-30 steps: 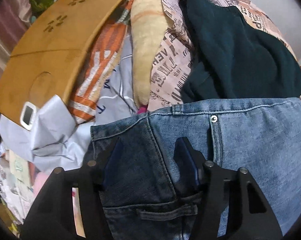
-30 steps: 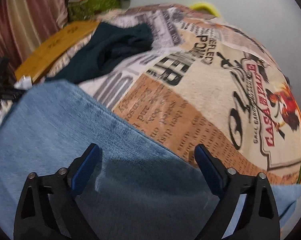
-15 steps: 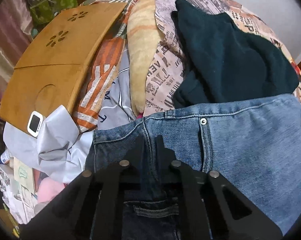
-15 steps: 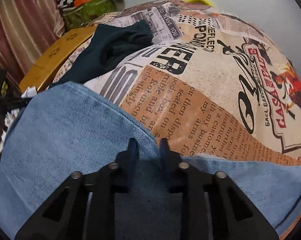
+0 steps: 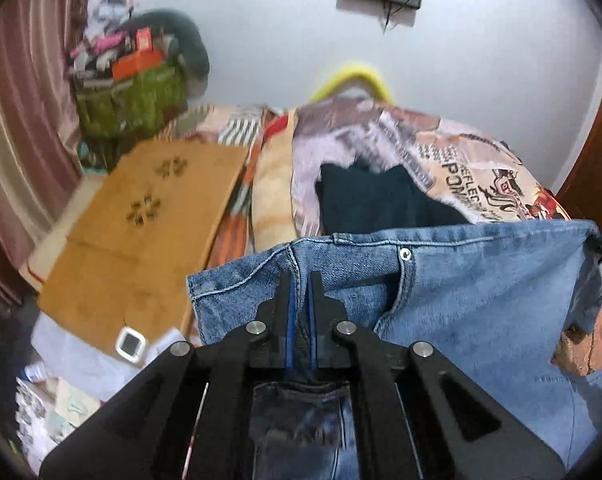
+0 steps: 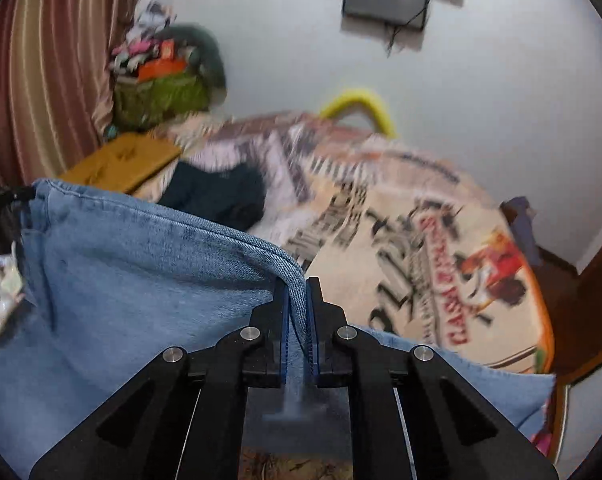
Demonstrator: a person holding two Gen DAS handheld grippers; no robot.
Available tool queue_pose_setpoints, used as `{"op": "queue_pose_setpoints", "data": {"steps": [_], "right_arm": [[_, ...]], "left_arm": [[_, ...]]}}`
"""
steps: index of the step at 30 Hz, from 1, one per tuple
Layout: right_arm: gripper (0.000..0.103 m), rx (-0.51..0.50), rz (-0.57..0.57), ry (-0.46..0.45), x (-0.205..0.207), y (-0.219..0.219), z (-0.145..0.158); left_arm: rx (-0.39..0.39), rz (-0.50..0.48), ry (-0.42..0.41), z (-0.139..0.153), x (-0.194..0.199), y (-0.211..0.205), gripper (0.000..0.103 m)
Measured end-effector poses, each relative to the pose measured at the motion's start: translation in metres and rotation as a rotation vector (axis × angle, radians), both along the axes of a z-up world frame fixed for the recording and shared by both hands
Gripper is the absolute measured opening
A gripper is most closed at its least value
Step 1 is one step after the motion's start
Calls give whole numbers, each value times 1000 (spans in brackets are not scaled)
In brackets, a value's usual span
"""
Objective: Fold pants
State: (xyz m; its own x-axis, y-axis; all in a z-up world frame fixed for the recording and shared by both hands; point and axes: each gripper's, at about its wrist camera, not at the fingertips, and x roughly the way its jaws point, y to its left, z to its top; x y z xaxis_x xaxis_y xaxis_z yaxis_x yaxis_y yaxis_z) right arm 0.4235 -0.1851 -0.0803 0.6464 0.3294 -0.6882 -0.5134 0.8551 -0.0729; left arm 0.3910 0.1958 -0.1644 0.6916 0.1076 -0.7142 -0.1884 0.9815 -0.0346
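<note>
Both claws are clamped tight on the jeans (image 5: 481, 292): the left gripper (image 5: 299, 280) pinches the waistband by the seam, and the right gripper (image 6: 297, 286) grips a folded denim edge. Between them the jeans hang stretched, lifted above the printed bedspread (image 6: 441, 248), with a dark garment (image 5: 377, 200) lying behind and a wooden board (image 5: 141, 224) off to the left.

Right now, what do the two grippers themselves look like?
Both match: the left gripper and right gripper are matte black plastic, each with two angular linkage arms, triangular cutouts, round silver pivot pins and blue pads on the inner finger faces. No cables or markings show.
</note>
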Motion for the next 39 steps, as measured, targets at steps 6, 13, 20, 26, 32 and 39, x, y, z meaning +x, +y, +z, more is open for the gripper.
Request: {"op": "queue_pose_setpoints", "data": {"steps": [6,13,20,26,32,39], "right_arm": [[6,-48,33,17,-41,-12,2],[6,-15,66,29,-114,-29,3],[6,-45,108,50,-176,-27,-8],[6,-53,108,104,-206,-26,-31],[6,-34,80,151,-222,-31,-51],[8,-7,67,182,-235,-35,-59]], "left_arm": [[39,-18,5,3,-28,-11,5],[-27,-4,0,-3,-96,-10,5],[-107,21,30,-20,-149,-2,5],[-138,37,80,-42,-180,-2,5],[-129,41,137,-67,-201,-7,2],[-92,45,179,-77,-219,-9,2]]}}
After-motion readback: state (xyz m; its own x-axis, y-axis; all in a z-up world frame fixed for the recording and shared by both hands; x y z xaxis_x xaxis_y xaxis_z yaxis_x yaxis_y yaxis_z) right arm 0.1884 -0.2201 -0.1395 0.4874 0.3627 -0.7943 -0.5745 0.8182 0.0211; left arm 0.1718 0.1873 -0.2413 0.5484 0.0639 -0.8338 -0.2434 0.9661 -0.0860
